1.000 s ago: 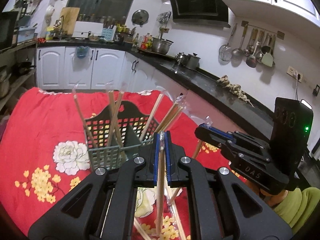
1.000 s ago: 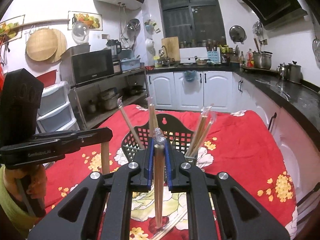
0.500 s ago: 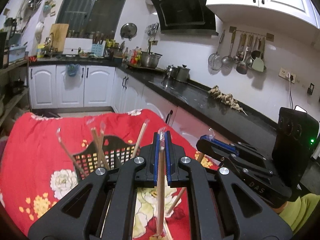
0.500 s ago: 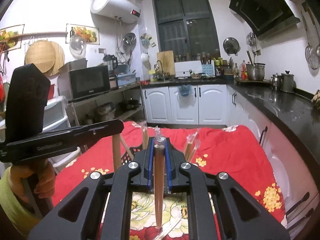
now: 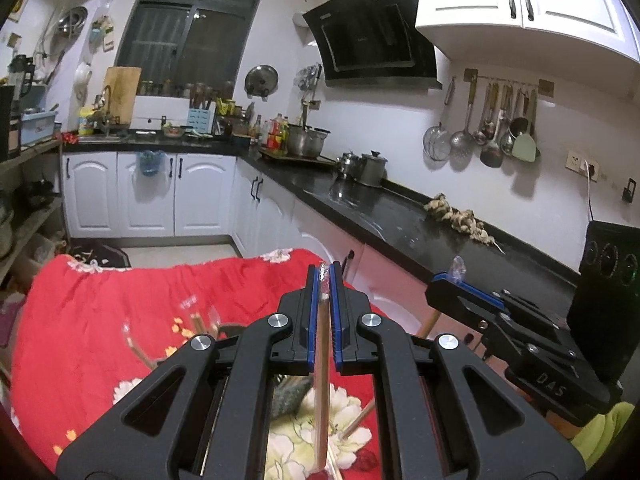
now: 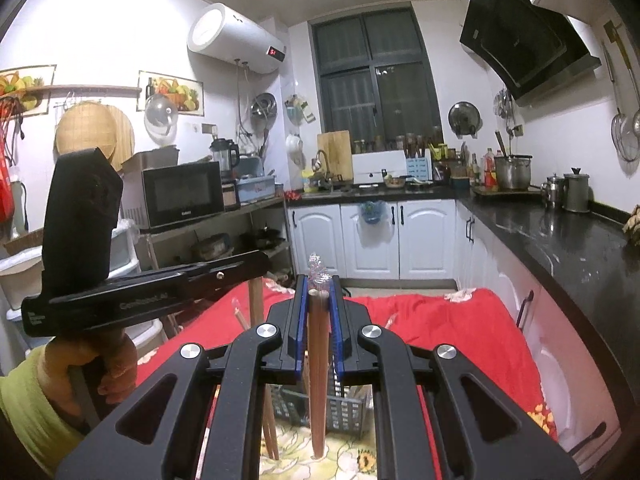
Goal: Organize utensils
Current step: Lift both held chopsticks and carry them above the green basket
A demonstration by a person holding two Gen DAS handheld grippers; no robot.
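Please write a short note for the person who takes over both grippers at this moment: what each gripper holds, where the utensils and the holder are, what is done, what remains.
Left gripper: jaws shut on a wrapped pair of chopsticks, held upright above the table.
Right gripper: jaws shut on a darker wrapped pair, also upright.
The utensil basket stands on the red flowered cloth, just below and ahead of both grippers.
Done: several wrapped pairs already stand in the basket.
Left: lower both held pairs into the basket and release. A loose chopstick lying on the cloth likely needs collecting.

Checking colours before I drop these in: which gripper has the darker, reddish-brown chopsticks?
The right gripper: its wrapped pair is dark reddish-brown. The left gripper holds a paler, tan wrapped pair.
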